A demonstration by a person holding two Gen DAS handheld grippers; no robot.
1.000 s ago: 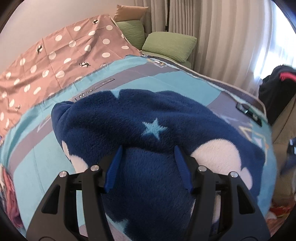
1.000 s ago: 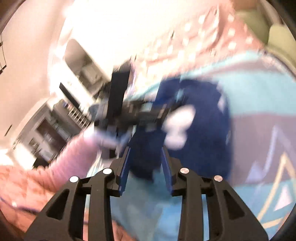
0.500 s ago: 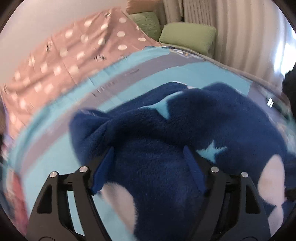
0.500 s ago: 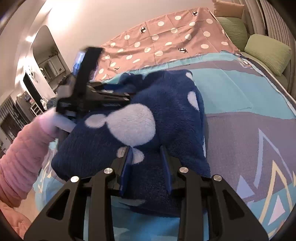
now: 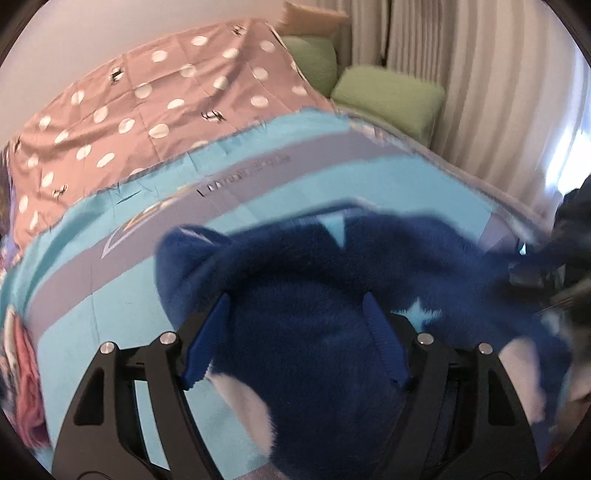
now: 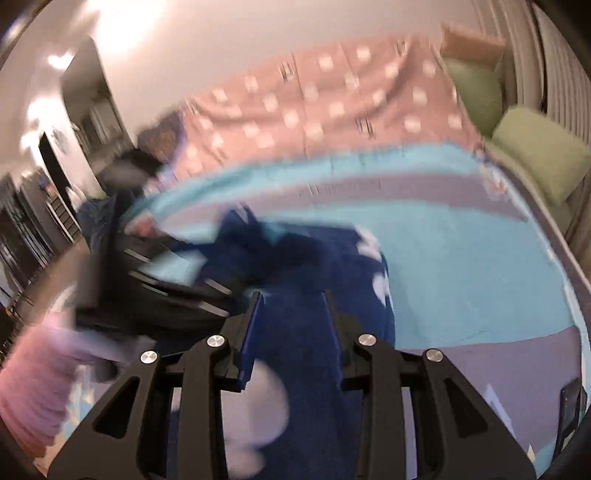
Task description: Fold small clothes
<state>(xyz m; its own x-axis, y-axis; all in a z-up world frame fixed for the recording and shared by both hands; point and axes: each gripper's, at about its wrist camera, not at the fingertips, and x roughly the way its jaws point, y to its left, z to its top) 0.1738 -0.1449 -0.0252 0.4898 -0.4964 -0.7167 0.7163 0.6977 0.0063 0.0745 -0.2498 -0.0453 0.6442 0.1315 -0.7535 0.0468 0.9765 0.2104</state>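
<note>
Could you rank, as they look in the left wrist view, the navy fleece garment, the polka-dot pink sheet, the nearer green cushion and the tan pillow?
1. navy fleece garment, though nearness to the camera inflates it
2. polka-dot pink sheet
3. nearer green cushion
4. tan pillow

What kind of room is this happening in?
Most likely a bedroom at home: the navy fleece garment lies on a bed's light-blue cover, with a polka-dot quilt behind, green pillows and curtains by a window.
</note>
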